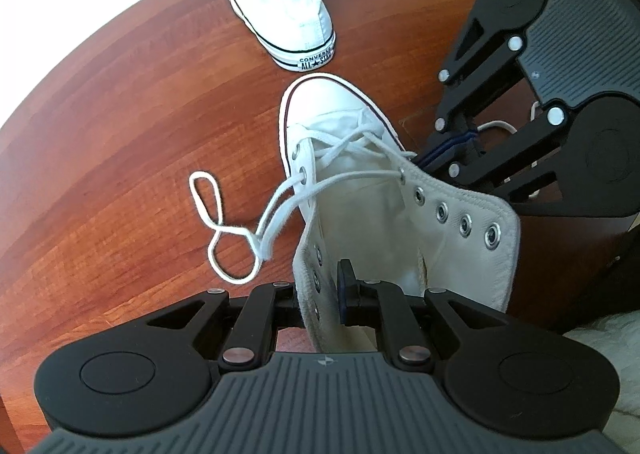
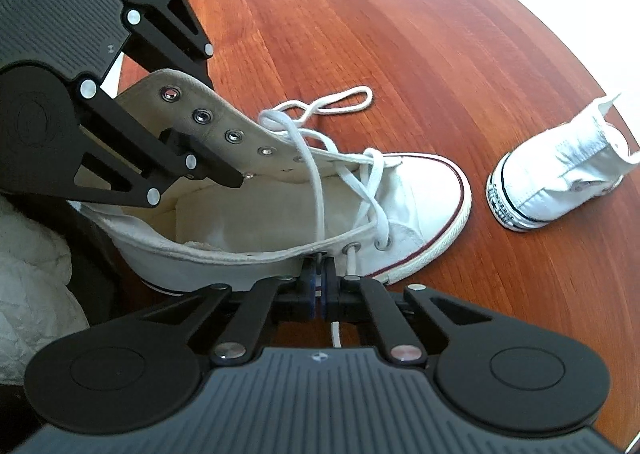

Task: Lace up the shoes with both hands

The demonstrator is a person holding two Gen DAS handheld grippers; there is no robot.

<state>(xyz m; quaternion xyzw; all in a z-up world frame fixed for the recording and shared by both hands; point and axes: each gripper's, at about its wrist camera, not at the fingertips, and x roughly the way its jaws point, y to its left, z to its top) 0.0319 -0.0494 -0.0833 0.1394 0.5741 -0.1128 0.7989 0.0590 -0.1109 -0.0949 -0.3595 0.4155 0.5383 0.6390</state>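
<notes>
On the reddish-brown wooden table (image 2: 400, 34) lies a white canvas high-top shoe (image 2: 400, 194) with a red-striped rubber toe cap, its toe pointing away from the person and its collar spread wide. Only its lowest eyelets carry the white flat cotton lace (image 2: 318, 190); the metal eyelets higher up are bare, so I judge the lacing to be at an early stage.

The left hand-held gripper (image 1: 324, 294) is clamped on the shoe's left eyelet flap near the collar, one pad inside the shoe and one outside — most likely to hold the flap upright and steady, and to keep the shoe from sliding while the lace is worked. The right hand-held gripper (image 2: 319, 286) sits just outside the opposite flap with its blue pads pressed together. One strand of lace runs straight down into the pads and another hangs out below the hand-held gripper, so it appears to be pinching the lace beside an eyelet, probably to pull it through and take up slack.

Off to the shoe's left side, a loose length of the lace curls in loops on the table (image 1: 212, 222). A second white canvas high-top shoe (image 1: 288, 2) stands apart beyond the toe, unlaced as far as can be seen, probably waiting its turn.
</notes>
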